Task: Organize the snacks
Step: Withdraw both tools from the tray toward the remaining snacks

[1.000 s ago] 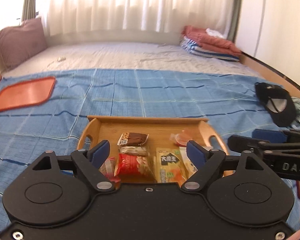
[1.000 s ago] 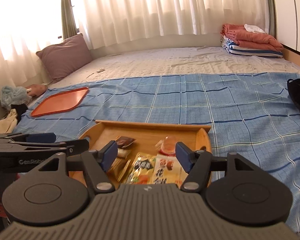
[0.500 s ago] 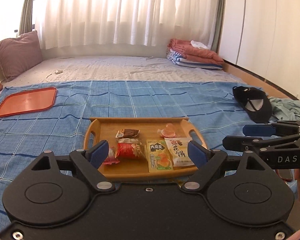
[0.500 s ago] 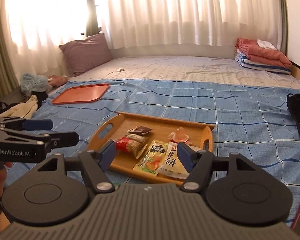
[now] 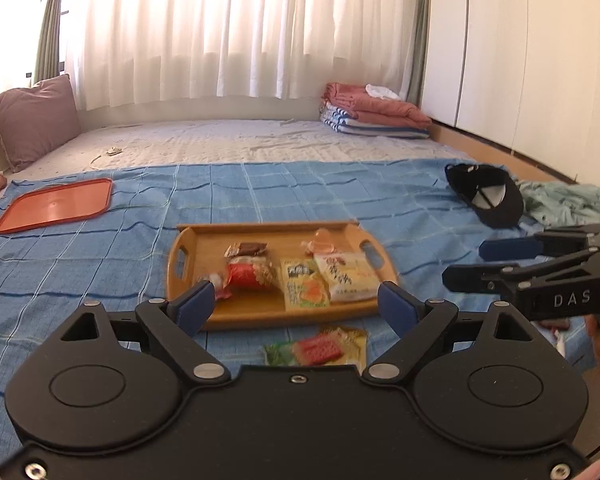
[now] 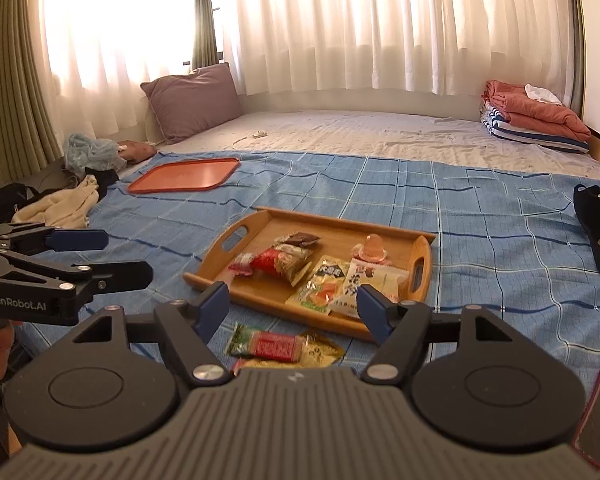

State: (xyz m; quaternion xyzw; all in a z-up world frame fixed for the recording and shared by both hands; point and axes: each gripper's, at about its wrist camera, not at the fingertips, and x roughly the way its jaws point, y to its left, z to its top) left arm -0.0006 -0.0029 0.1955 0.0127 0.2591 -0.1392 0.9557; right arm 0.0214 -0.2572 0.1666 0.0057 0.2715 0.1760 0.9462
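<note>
A wooden tray (image 5: 204, 240) (image 6: 340, 228) lies on the blue checked blanket and holds several snack packs: a red pack (image 5: 250, 276) (image 6: 274, 260), a brown one (image 5: 246, 249), a green-yellow pack (image 5: 302, 288) (image 6: 322, 284), a white-yellow pack (image 5: 346, 274) (image 6: 364, 286) and a jelly cup (image 5: 324, 240) (image 6: 372, 248). One more snack pack (image 5: 320, 350) (image 6: 276, 346) lies on the blanket in front of the tray. My left gripper (image 5: 294, 306) and my right gripper (image 6: 294, 310) are both open and empty, held back from the tray's near side.
An orange tray (image 5: 56, 204) (image 6: 184, 174) lies at the far left of the blanket. A black cap (image 5: 486, 196) and light green cloth (image 5: 564, 200) lie at the right. A pillow (image 6: 194, 98) and folded bedding (image 6: 528, 118) sit at the back. A phone (image 6: 598, 416) lies near right.
Both grippers have pulled back and up from the tray, still open. The loose snack pack in front of the tray has come into view.
</note>
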